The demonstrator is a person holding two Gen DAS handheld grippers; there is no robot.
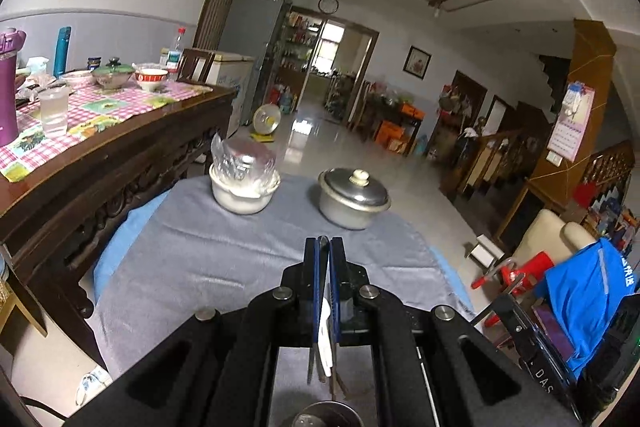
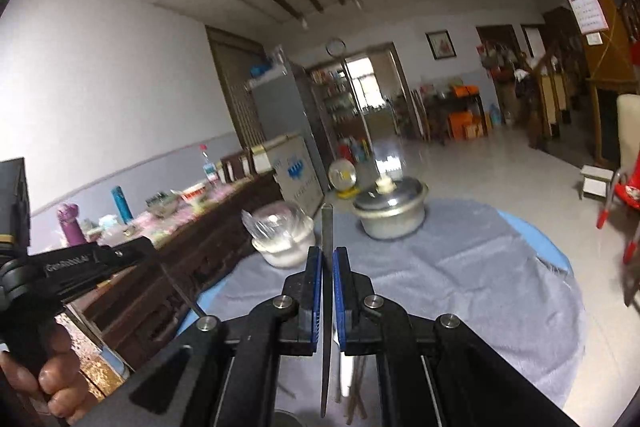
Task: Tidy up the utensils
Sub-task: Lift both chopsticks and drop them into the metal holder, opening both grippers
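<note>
My right gripper (image 2: pixel 327 251) is shut on a flat grey metal utensil (image 2: pixel 327 227). The utensil sticks out past the fingertips and runs down below the pads. My left gripper (image 1: pixel 325 241) is also shut, and a thin utensil (image 1: pixel 327 331) hangs down from between its blue pads, showing white and grey. Under both grippers stands a metal cup (image 1: pixel 320 417) with more utensils in it, among them brown chopsticks (image 2: pixel 356 391). At the left of the right wrist view a hand (image 2: pixel 52 375) holds the left gripper (image 2: pixel 148 247), with a thin dark rod slanting down under it.
A round table under a grey cloth (image 1: pixel 200 259) carries a white bowl covered in plastic wrap (image 1: pixel 244 187) and a lidded metal pot (image 1: pixel 352 199) at its far side. A cluttered dark wooden sideboard (image 1: pixel 100 163) runs along the left. A red chair (image 2: pixel 624 195) stands at the right.
</note>
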